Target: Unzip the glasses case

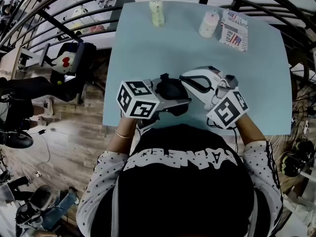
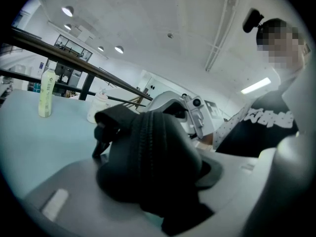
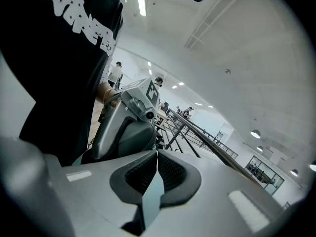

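Note:
The black glasses case (image 1: 170, 89) is held up over the near part of the light blue table (image 1: 138, 48). My left gripper (image 1: 175, 102) is shut on it from the left. In the left gripper view the case (image 2: 148, 157) fills the space between the jaws, its zipper runs up the middle, and a small pull tab (image 2: 101, 141) hangs free at its left end. My right gripper (image 1: 185, 78) points in from the right, close beside the case. In the right gripper view its jaws (image 3: 157, 157) stand shut, pads (image 3: 170, 174) together, with nothing seen between them.
At the table's far side stand a pale green bottle (image 1: 157, 12), a pink-white bottle (image 1: 209, 23) and a printed box (image 1: 234, 29). A black railing (image 1: 69, 19) curves round beyond the table. A chair (image 1: 69, 63) stands on the wooden floor at the left.

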Motion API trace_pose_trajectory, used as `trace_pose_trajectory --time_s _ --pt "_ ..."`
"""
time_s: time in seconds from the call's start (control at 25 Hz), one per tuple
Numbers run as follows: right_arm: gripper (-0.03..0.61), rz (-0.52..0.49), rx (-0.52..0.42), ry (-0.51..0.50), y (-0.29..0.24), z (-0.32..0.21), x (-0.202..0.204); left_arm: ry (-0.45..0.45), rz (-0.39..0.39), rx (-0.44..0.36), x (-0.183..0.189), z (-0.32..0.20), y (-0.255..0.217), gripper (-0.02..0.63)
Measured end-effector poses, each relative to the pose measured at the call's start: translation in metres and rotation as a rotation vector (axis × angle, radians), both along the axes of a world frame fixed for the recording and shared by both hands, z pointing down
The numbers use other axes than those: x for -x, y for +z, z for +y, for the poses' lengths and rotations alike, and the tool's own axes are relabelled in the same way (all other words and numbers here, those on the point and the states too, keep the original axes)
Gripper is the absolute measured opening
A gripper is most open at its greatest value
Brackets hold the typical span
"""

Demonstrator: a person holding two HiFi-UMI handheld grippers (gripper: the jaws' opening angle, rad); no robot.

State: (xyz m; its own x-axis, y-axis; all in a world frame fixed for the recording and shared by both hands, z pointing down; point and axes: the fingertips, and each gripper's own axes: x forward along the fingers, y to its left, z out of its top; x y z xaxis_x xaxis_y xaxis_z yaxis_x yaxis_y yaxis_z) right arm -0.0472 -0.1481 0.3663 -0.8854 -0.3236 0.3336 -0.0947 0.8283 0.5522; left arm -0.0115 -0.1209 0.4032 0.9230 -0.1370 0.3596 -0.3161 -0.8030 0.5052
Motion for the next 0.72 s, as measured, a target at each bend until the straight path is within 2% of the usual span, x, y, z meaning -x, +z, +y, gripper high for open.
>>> trace_pose_trajectory --time_s 0.2,0.72 --pt "0.012 0.065 -0.045 -0.009 0.009 -0.001 0.000 0.028 -0.069 -0.016 -0.002 0.000 0.016 0.000" --pt "0.014 0.185 -0.121 -0.055 0.022 0.001 0.001 0.087 -0.142 0.014 -0.007 0.007 0.037 0.000"
